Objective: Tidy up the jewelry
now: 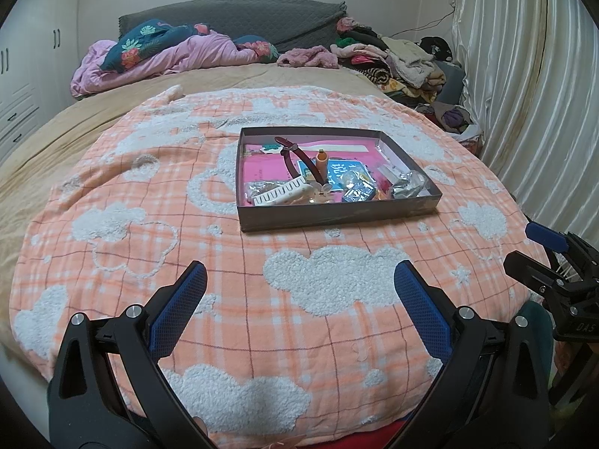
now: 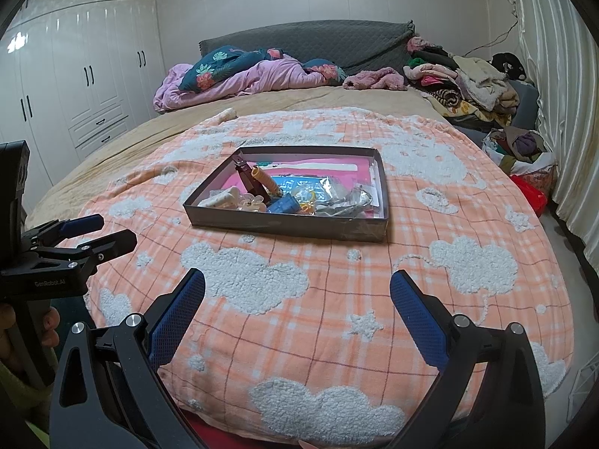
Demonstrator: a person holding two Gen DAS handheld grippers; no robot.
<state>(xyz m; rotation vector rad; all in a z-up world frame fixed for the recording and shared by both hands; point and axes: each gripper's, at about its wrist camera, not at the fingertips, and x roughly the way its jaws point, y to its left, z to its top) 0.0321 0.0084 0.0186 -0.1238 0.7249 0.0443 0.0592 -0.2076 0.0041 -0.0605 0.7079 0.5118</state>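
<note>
A shallow grey box (image 1: 337,216) (image 2: 284,228) with a pink floor sits on an orange checked blanket (image 1: 187,202) (image 2: 337,299). Inside lie a dark red watch strap (image 1: 299,157) (image 2: 245,179), a white hair claw (image 1: 280,193) (image 2: 221,199), an orange tube (image 1: 322,162) (image 2: 266,181), blue packets (image 1: 346,172) (image 2: 284,204) and clear wrapped pieces (image 1: 408,183) (image 2: 348,202). My left gripper (image 1: 299,280) hangs open over the blanket's near part, short of the box, with nothing between its fingers. My right gripper (image 2: 297,284) is open too, likewise empty and short of the box.
Behind the blanket the tan bed carries a pink duvet (image 1: 161,60) (image 2: 239,82) and a pile of clothes (image 1: 404,60) (image 2: 468,78) at the back right. A cream curtain (image 1: 524,93) runs along the right. White wardrobes (image 2: 75,75) stand on the left. A hand (image 2: 26,333) holds the left gripper's grip.
</note>
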